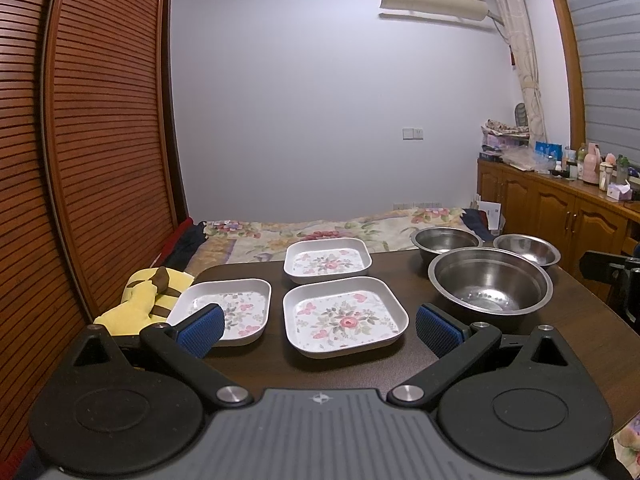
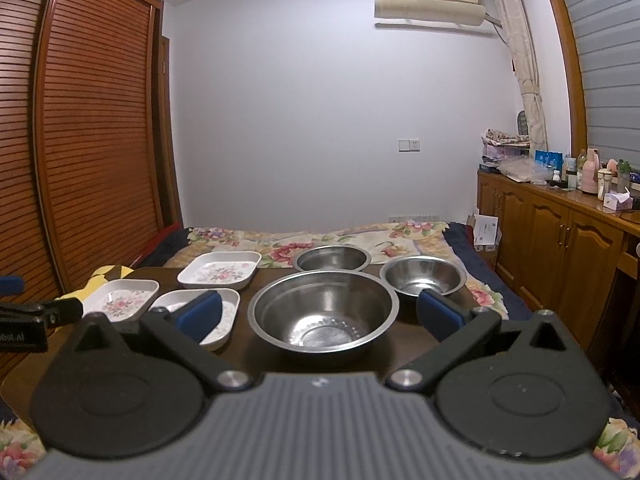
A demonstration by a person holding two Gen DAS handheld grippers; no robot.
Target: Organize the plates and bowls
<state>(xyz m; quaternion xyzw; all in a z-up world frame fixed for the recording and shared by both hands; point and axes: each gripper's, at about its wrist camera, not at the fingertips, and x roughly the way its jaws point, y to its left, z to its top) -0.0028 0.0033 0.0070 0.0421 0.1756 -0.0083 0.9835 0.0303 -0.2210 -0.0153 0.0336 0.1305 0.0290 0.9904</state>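
Three square white plates with flower prints lie on the dark table (image 1: 400,272): a near one (image 1: 344,316) between the fingers of my open left gripper (image 1: 318,330), a left one (image 1: 228,310), and a far one (image 1: 326,260). Three steel bowls sit to the right: a large one (image 2: 322,310) straight ahead of my open right gripper (image 2: 320,316), a smaller one (image 2: 422,276) at the right, another (image 2: 332,259) behind. Both grippers hover short of the dishes and hold nothing. In the left wrist view the large bowl (image 1: 490,282) lies right of the plates.
A yellow plush toy (image 1: 146,300) lies at the table's left edge. Beyond the table is a bed with a flowered cover (image 2: 320,240). A slatted wooden wardrobe (image 1: 100,120) stands on the left, and a wooden cabinet (image 2: 560,232) with bottles on the right.
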